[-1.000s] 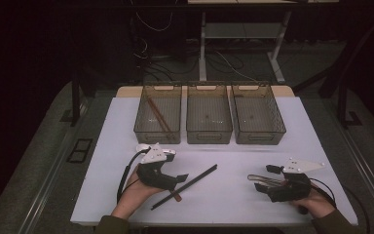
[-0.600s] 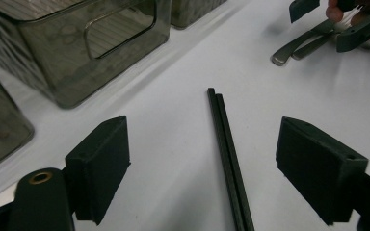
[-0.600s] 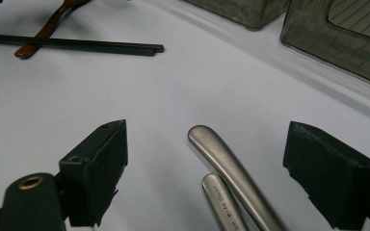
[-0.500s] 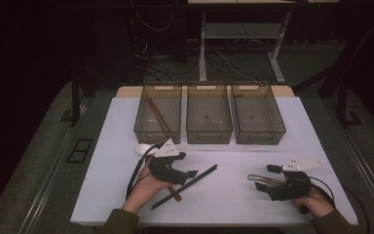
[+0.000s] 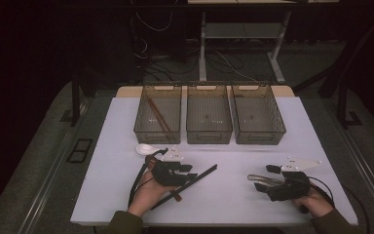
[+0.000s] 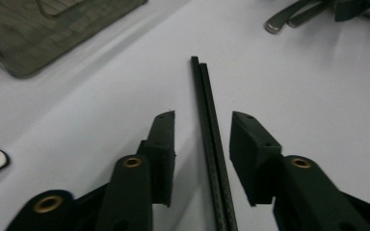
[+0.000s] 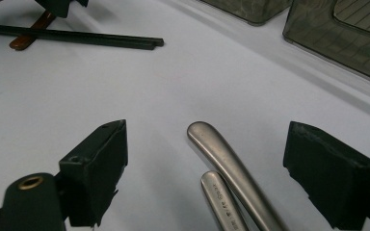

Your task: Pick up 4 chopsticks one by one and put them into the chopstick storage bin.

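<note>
**Left gripper closing around the black chopsticks; sorting barely begun**

Start with the white tabletop (image 5: 102, 146): three mesh bins sit in a row at its 12 o'clock edge. The left bin (image 5: 158, 113) already holds a pair of brown chopsticks (image 5: 158, 117); the middle bin (image 5: 209, 113) and right bin (image 5: 258, 113) look empty. So by my reading one item is put away and most of the work is left.

At 7 o'clock, your left gripper (image 6: 202, 137) is down over the black chopsticks (image 6: 207, 125), which lie flat on the tabletop pointing toward 2 o'clock. Its jaws have just been closing, with the pair lying between them, but there is a gap on both sides: the pads do not yet press, so nothing is grasped. A brown stick (image 5: 174, 195) lies crossed under the black pair near your hand.

At 5 o'clock, your right gripper (image 7: 207, 154) stands released, jaws wide, with two metal cutlery handles (image 7: 231, 168) lying between them untouched.

A white spoon (image 5: 145, 148) rests at 9 o'clock of the left gripper, also waiting.
</note>
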`<action>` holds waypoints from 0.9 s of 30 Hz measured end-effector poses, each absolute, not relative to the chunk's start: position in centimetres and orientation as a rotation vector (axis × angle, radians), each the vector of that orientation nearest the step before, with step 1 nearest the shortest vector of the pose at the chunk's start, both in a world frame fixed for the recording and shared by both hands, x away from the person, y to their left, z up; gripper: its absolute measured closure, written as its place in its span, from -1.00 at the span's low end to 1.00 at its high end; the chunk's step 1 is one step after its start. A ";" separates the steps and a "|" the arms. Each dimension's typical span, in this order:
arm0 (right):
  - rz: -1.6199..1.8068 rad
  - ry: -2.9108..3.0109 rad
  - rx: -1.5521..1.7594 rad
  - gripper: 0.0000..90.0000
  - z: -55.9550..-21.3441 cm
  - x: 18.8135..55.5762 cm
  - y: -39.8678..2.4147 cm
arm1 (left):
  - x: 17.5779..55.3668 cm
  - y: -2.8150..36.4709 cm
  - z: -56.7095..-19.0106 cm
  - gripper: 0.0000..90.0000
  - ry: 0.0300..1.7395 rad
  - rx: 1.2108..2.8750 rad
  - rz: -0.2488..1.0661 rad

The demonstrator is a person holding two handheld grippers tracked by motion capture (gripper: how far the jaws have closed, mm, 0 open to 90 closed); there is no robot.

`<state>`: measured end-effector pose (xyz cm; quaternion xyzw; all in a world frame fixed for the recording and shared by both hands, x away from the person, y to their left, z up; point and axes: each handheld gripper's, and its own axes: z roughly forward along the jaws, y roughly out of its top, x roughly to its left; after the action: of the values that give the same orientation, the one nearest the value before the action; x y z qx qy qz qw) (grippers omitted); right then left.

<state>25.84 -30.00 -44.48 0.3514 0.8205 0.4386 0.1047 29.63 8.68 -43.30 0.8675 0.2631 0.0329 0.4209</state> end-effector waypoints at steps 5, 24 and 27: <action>1.281 2.422 1.034 -0.65 -44.5 25.9 -30.0 | 29.6 8.7 -43.4 0.60 0.667 2.194 0.068; 1.276 2.427 1.033 -0.65 -44.6 25.9 -29.9 | 29.6 8.3 -44.2 0.78 0.687 2.227 0.010; 1.275 2.427 1.032 -0.65 -44.6 25.9 -29.9 | 29.7 8.4 -44.2 0.78 0.686 2.228 0.014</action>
<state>25.86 -29.92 -44.56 0.3502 0.8239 0.4328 0.1058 29.69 8.36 -44.22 0.8784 0.2706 0.0053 0.3940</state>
